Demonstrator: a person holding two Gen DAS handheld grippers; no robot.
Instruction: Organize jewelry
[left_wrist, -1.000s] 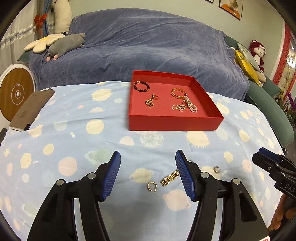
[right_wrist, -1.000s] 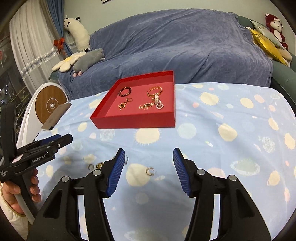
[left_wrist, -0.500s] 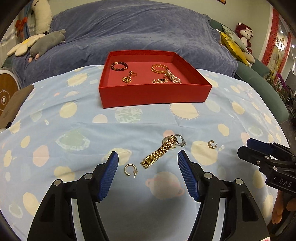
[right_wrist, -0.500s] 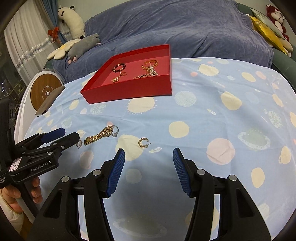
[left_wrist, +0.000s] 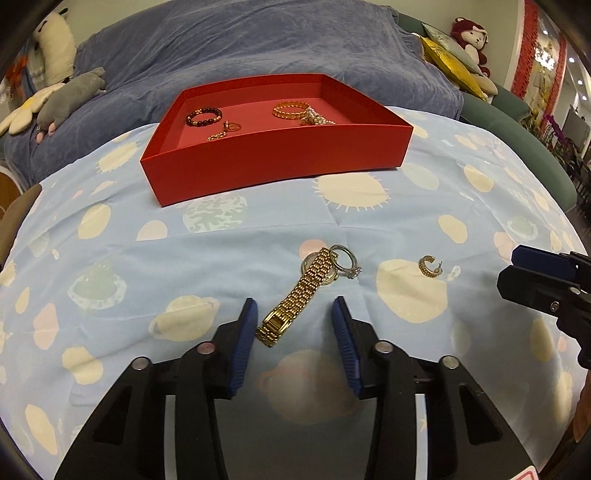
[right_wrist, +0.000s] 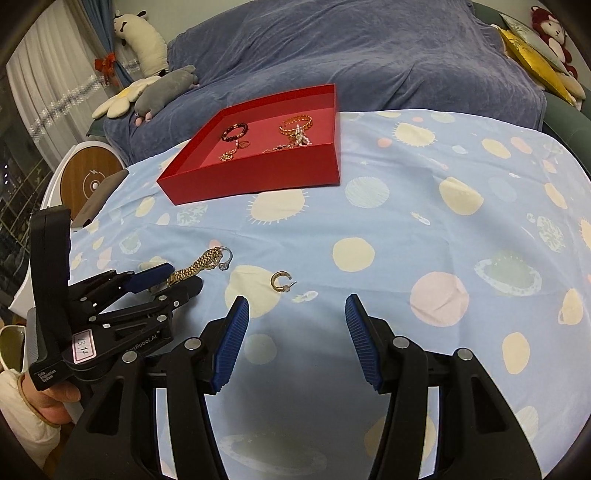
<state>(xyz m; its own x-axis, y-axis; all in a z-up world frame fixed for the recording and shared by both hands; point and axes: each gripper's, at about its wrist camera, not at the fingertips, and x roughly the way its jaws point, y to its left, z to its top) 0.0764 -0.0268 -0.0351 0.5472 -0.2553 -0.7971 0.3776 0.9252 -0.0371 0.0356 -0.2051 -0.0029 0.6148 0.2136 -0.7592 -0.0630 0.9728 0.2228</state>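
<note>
Both tools are hanging spread apart and grasping nothing over the desk draped in a pale blue cloth with planet prints (left_wrist: 424, 221). Left tool (left_wrist: 294, 317), black with ribbed blue pads, is straddling the near clasp end of the gold link-band wristwatch (left_wrist: 303, 295), 1 pad on each side of the band without touching it. A silver ring with a clear stone (left_wrist: 345, 260) is lying against the watch's far end, touching it. To the right, apart from both, a gold C-shaped hoop earring (left_wrist: 428, 266) is resting on a cream circle of the cloth.

Right tool (right_wrist: 297, 314) is hovering just near of that earring (right_wrist: 280, 281), its pads wider than the earring and clear of it. From this view the left tool (right_wrist: 166, 277) is sitting at the left, over the watch (right_wrist: 195, 266).

Farther back, the shallow red cardboard tray (left_wrist: 280, 158) is standing on the cloth, holding a dark beaded bracelet (left_wrist: 204, 116), a gold chain bangle (left_wrist: 290, 110), a pearl piece (left_wrist: 317, 118) and 2 small gold pieces (left_wrist: 223, 131). A sofa under a blue-grey throw (left_wrist: 258, 40) is filling the far side.
</note>
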